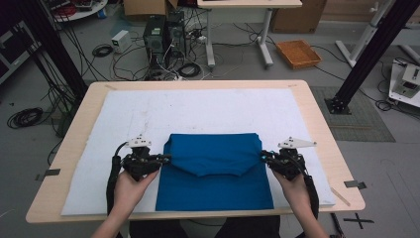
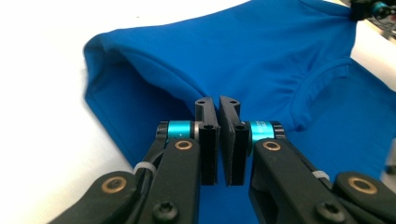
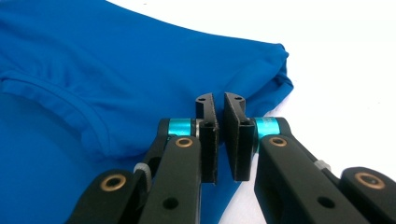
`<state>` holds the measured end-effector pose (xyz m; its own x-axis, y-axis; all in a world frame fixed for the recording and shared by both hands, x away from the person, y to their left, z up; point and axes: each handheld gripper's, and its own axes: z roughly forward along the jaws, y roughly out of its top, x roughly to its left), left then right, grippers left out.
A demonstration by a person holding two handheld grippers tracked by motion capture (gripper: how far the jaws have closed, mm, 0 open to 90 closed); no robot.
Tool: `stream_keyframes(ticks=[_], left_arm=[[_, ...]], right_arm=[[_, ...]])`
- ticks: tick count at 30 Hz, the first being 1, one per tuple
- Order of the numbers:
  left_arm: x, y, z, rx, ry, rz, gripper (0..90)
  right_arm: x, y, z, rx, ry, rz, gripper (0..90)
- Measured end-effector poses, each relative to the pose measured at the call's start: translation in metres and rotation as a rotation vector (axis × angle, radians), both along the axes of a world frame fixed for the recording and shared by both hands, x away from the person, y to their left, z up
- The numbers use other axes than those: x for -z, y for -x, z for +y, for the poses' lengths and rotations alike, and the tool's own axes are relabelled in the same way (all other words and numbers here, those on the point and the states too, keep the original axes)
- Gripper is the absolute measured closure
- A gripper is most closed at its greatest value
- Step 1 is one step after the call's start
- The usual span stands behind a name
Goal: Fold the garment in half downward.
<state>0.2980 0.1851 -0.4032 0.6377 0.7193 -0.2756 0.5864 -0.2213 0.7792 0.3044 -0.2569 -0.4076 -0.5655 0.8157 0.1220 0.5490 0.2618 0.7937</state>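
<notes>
On the near half of the bench (image 1: 74,130), over the white pad (image 1: 119,114), I have both hands in from the bottom edge, forearms angled slightly inward. My left hand (image 1: 126,191) carries the left tool (image 1: 166,157) pointing level toward the right; my right hand (image 1: 296,187) carries the right tool (image 1: 263,155) pointing level toward the left, so the two face each other across the blue shirt (image 1: 214,173).

The shirt lies flat near the front edge of the pad, with its far part doubled back toward me, making a raised fold. Each tool has that folded layer by one side edge. In the left gripper view the jaws are all but together, a thin layer of blue cloth pinched between them; the right gripper view shows the same, jaws nearly meeting on the fold's edge.

Nothing stands between the tools but the cloth itself. Beyond the bench, on the floor, I see tangled cables (image 1: 124,59), computer towers (image 1: 163,34) and an orange tray (image 1: 298,53), all well apart from the work.
</notes>
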Motion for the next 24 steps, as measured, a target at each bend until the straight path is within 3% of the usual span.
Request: stream_keyframes(ticks=[6,12,15,19,24], left_arm=[[-0.003,0.026,0.003,0.049,0.0,0.004,86.1],[-0.001,0.051,0.007,0.083,0.015,0.025,86.2],[0.003,0.06,0.008,0.09,0.001,0.033,86.1],[0.013,0.059,0.008,0.084,-0.009,0.048,86.0],[0.02,0.051,0.006,0.078,-0.017,0.061,85.8]], right_arm=[[-0.006,0.028,-0.001,-0.038,-0.007,0.004,84.8],[-0.004,0.054,-0.006,-0.053,-0.032,0.018,85.4],[-0.002,0.064,-0.008,-0.064,-0.028,0.018,86.7],[0.011,0.066,-0.009,-0.044,-0.02,0.035,84.3],[0.029,0.059,-0.003,-0.017,-0.021,0.072,74.9]])
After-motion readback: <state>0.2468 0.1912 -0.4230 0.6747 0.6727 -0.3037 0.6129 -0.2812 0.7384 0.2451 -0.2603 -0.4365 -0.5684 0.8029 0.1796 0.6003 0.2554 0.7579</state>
